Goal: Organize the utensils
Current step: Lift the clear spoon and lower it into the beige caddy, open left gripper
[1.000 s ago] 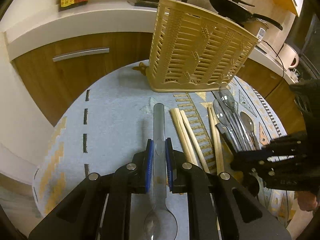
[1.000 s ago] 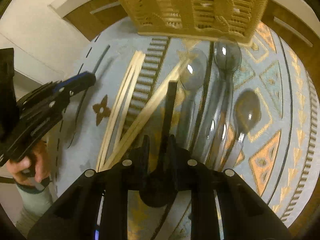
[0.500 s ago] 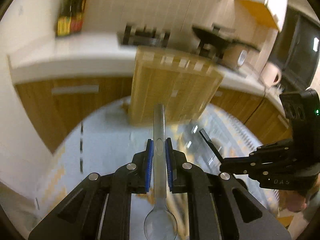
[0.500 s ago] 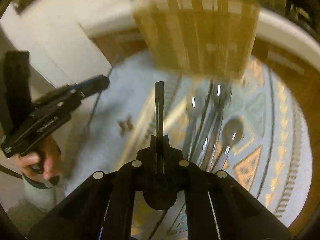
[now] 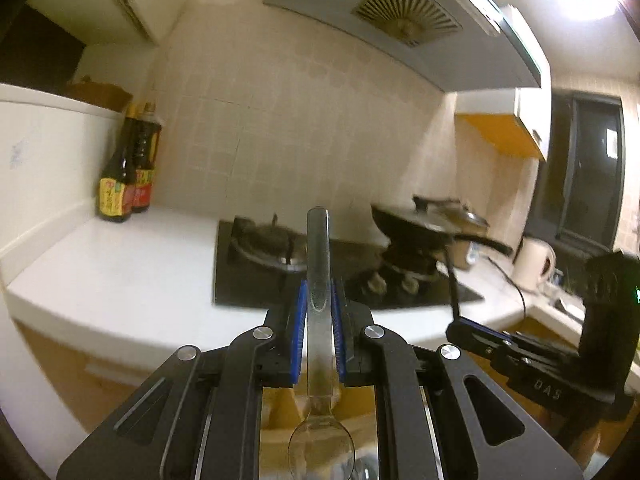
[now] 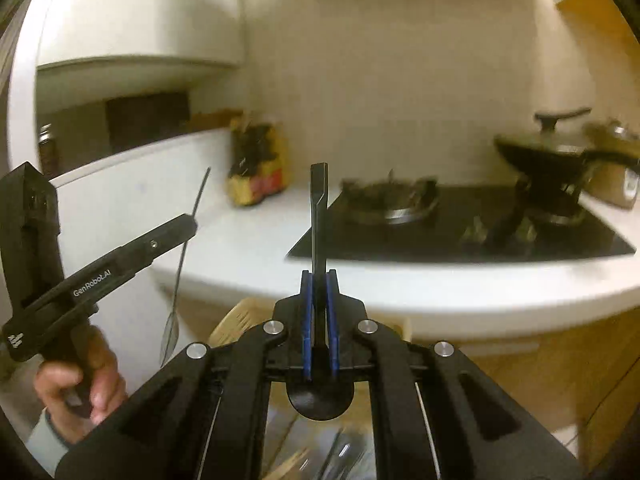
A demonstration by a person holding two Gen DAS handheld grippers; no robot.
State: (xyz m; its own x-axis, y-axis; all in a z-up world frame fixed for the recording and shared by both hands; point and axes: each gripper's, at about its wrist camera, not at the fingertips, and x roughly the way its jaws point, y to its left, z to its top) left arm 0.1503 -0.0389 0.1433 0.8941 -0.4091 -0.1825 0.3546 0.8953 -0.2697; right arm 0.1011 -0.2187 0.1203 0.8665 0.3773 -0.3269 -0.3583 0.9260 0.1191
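My left gripper (image 5: 319, 294) is shut on a clear plastic spoon (image 5: 318, 256). Its handle points forward and its bowl lies back near the camera. My right gripper (image 6: 319, 280) is shut on a black spoon (image 6: 319, 208), held the same way. Both are raised, pointing toward the kitchen counter. In the right wrist view the left gripper (image 6: 186, 226) shows at the left with the clear spoon (image 6: 180, 268) hanging through it. The right gripper (image 5: 460, 326) shows at the right of the left wrist view. The beige slatted basket (image 6: 238, 322) peeks out below, with blurred utensils (image 6: 320, 464) at the bottom edge.
A white counter (image 5: 120, 272) runs ahead with a black gas hob (image 5: 264, 264), a lidded wok (image 5: 416, 222), sauce bottles (image 5: 124, 184) at the left and a white kettle (image 5: 534, 264) at the right. A range hood (image 5: 400, 28) hangs above. A person's hand (image 6: 80, 376) grips the left tool.
Both grippers rose off the patterned mat and tilted upward, each carrying its spoon. The right jaws closed tight on the black spoon. Basket and mat dropped out of view.
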